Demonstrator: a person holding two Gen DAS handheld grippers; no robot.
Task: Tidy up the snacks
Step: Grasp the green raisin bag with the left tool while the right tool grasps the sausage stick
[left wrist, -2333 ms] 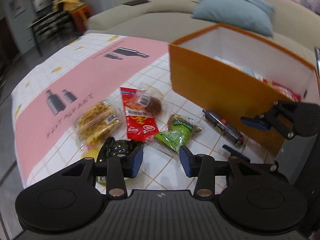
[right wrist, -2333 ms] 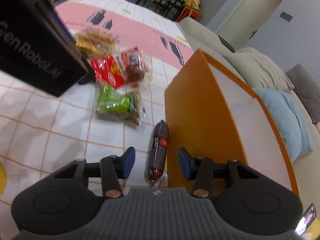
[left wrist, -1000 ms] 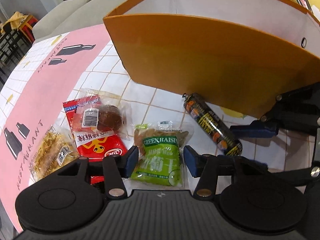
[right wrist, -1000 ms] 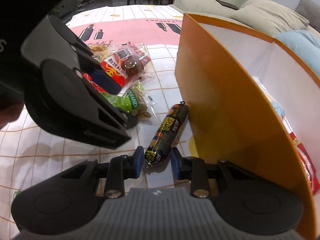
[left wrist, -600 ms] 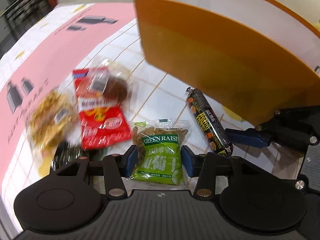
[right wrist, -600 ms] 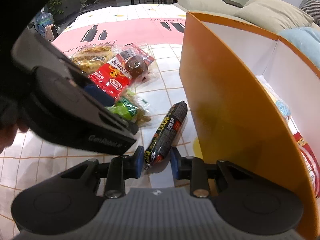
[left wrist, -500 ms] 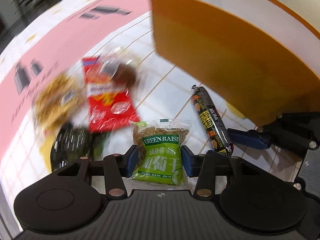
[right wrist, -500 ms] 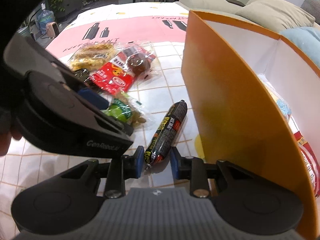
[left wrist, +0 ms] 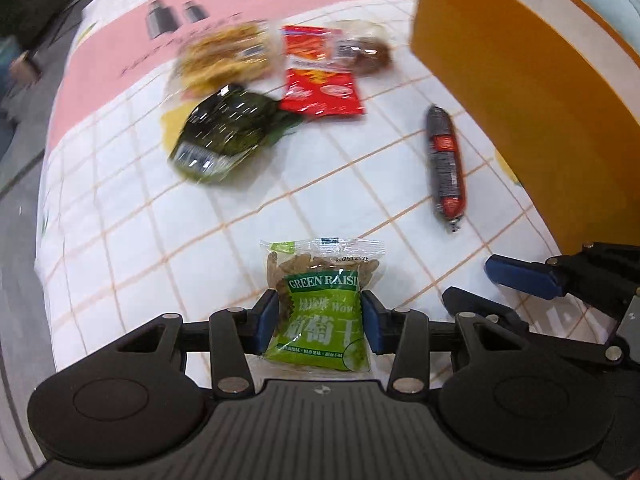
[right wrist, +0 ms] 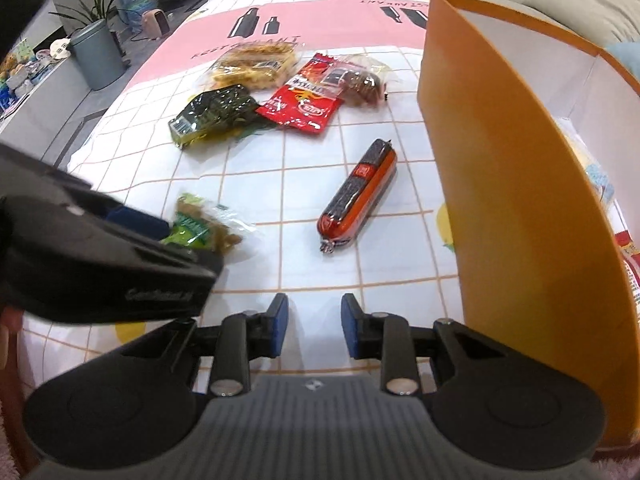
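While sausage lies loose, orange box adjacent.

Your left gripper is pointing steeply down, its jaws closing — both blue pads are pressing the sides of the green raisin packet. Your right gripper is angling down too, just right of the left one, its jaws opening with nothing between them.

orange box, green raisin packet (seemingly translucent)
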